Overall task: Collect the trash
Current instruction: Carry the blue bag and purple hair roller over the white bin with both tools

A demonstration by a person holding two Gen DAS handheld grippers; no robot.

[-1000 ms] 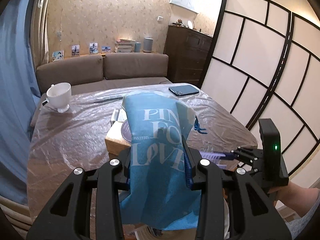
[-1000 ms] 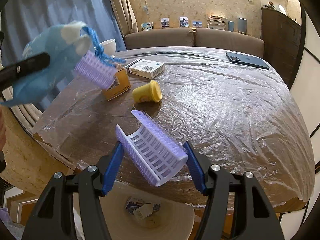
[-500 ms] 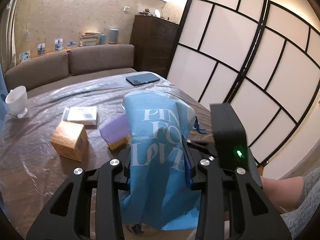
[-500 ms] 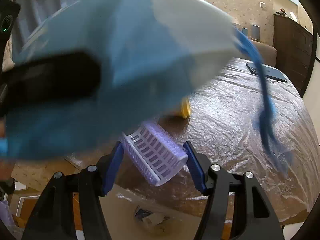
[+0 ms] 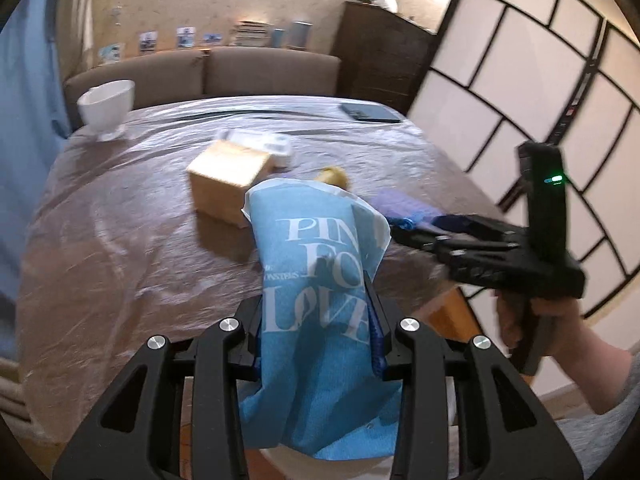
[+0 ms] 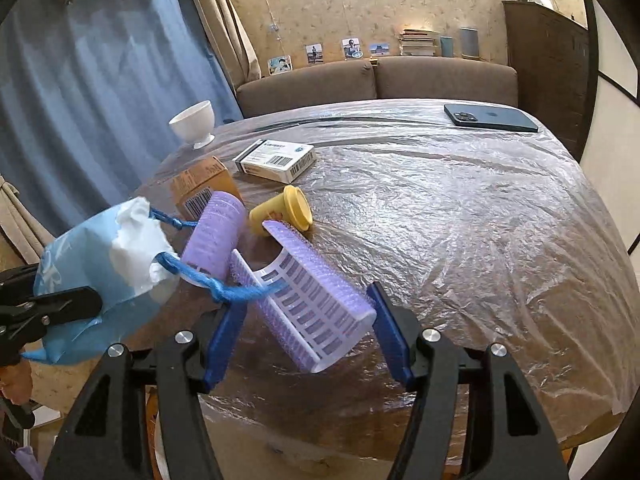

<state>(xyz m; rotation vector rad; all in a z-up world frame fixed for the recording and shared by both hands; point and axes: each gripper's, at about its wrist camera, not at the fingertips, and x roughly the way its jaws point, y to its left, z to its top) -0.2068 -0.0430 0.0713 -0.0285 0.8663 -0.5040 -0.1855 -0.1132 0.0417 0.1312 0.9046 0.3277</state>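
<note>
At the table edge, left wrist view: left gripper (image 5: 316, 332) is clamped on the blue bag (image 5: 320, 304), which stands up between the jaws, its mouth toward the table (image 5: 120, 216).
Right gripper from here: right gripper (image 5: 424, 226) reaches in from the right, just beside the bag's mouth.
Over the table, right wrist view: right gripper (image 6: 306, 328) grips a purple roller (image 6: 308, 300), half-wide.
Roller axis: slanting, far-left to near-right.
Bag: bag (image 6: 96, 276) lies left of the roller, close by.
Other trash: second roller (image 6: 218, 232), yellow cup (image 6: 284, 216), two boxes (image 6: 276, 160) on the table.

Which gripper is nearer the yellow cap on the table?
Right. The right gripper, shut on a purple roller, sits just in front of the yellow cap. The left gripper, shut on the blue bag, is off to the side.
</note>
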